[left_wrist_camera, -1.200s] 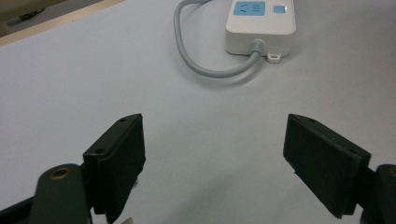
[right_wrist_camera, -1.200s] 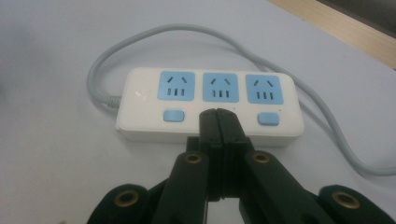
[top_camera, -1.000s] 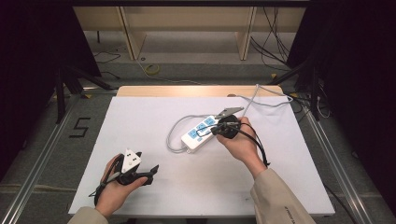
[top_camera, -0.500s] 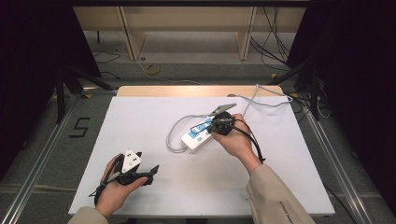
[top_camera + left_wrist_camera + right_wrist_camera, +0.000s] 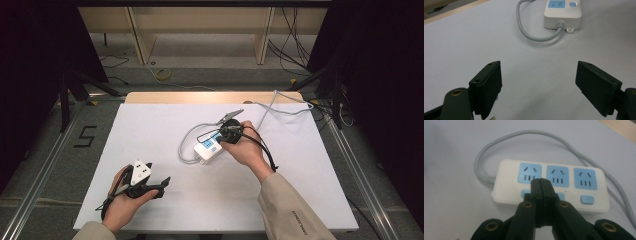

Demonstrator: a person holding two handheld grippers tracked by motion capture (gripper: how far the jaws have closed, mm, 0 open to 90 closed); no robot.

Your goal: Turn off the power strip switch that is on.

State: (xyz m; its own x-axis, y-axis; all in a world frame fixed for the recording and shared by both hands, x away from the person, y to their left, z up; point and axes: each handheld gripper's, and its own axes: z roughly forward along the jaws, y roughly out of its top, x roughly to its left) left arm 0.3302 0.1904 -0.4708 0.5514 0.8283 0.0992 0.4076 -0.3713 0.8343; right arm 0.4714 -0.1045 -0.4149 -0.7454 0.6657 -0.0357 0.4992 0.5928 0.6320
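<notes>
White covering spans the table (image 5: 150, 130), with a bare wooden strip along its far edge and dark floor, shelving legs and loose cables beyond. My work sits just right of the table's middle: a white plastic power strip with three blue sockets and blue buttons (image 5: 549, 185), its grey cord (image 5: 481, 162) looping off one short end and running back toward the far right corner.

Compared with a second ago, my right gripper (image 5: 541, 182) has slid a little toward the near-left along the strip, and the hand now covers more of it in the high view (image 5: 231, 134). Its jaws are pressed flat together with nothing between them, and the joined tip hangs over the front row of the strip, between the first and second sockets, right at a blue button there. I cannot tell whether the tip actually touches the plastic. I read this as lining up a closed tip to press a switch; the strip itself has not shifted.

My left gripper (image 5: 145, 182) rests near the near-left corner, unmoved, jaws spread wide over bare cloth, well apart from the strip (image 5: 563, 11).
</notes>
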